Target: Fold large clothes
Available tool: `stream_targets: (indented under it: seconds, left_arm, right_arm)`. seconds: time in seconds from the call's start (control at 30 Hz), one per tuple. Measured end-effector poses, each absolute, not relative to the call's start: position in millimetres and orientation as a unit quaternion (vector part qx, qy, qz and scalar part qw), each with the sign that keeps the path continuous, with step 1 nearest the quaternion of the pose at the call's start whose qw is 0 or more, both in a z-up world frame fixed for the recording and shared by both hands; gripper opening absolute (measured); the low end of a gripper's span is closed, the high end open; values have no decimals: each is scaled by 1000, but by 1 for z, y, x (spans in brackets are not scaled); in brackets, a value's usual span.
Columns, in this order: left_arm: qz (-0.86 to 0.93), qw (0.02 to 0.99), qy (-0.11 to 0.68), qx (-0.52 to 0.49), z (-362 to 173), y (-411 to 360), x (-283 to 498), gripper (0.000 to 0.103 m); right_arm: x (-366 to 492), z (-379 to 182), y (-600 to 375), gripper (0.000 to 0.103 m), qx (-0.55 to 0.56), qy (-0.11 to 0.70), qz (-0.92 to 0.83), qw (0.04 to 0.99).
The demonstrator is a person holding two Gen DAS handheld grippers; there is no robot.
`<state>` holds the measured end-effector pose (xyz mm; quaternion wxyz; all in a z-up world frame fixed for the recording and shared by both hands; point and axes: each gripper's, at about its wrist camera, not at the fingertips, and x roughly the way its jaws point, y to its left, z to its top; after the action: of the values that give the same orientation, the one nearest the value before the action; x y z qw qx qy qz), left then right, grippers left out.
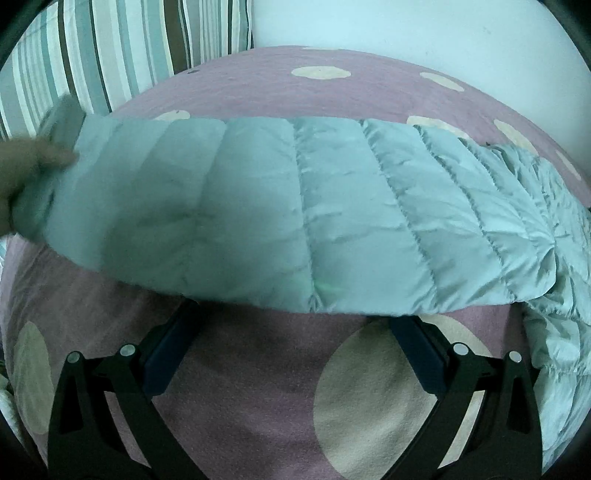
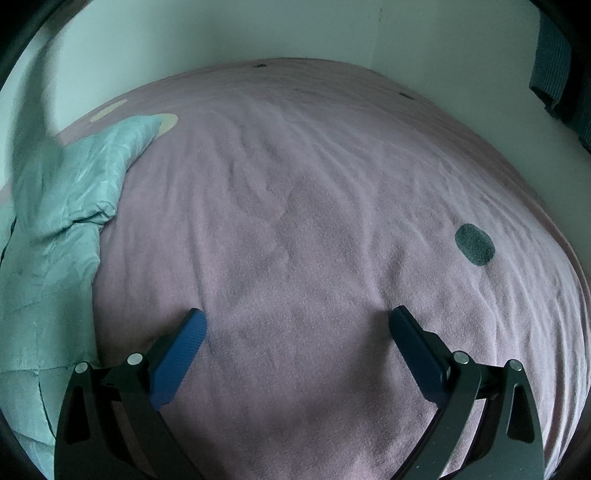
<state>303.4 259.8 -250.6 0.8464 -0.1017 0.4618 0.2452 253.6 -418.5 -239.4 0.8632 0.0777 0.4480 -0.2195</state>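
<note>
In the left wrist view a striped pillow [image 1: 92, 55] stands at the far left corner of the bed [image 1: 258, 387], against a pale wall [image 1: 406, 29]. A blurred hand [image 1: 26, 173] at the left edge touches one end of a pale teal quilted down jacket [image 1: 277, 210]. The jacket stretches as a long band across the bed's purple spotted cover, its stitched panels smooth at the left and bunched at the right. The left gripper [image 1: 291, 317] is spread wide and holds nothing, its fingertips hidden under the jacket's near edge. In the right wrist view the jacket's crumpled part [image 2: 62, 221] lies along the left side; broad bare cover runs right to the walls. The right gripper [image 2: 295, 317] gapes wide and empty over bare cover
</note>
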Motion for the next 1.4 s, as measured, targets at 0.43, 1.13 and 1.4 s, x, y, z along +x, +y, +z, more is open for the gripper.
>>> stream_targets:
  seconds: [0.43, 1.13, 1.4]
  left_arm:
    - [244, 847, 461, -105, -251, 260, 302, 101]
    - [243, 847, 461, -106, -251, 261, 302, 101]
    - [244, 847, 461, -104, -251, 260, 302, 101]
  right_arm:
    - [261, -238, -427, 99, 79, 449, -215, 864]
    - [263, -239, -427, 99, 80, 450, -215, 863]
    - [265, -239, -429, 99, 81, 450, -215, 863]
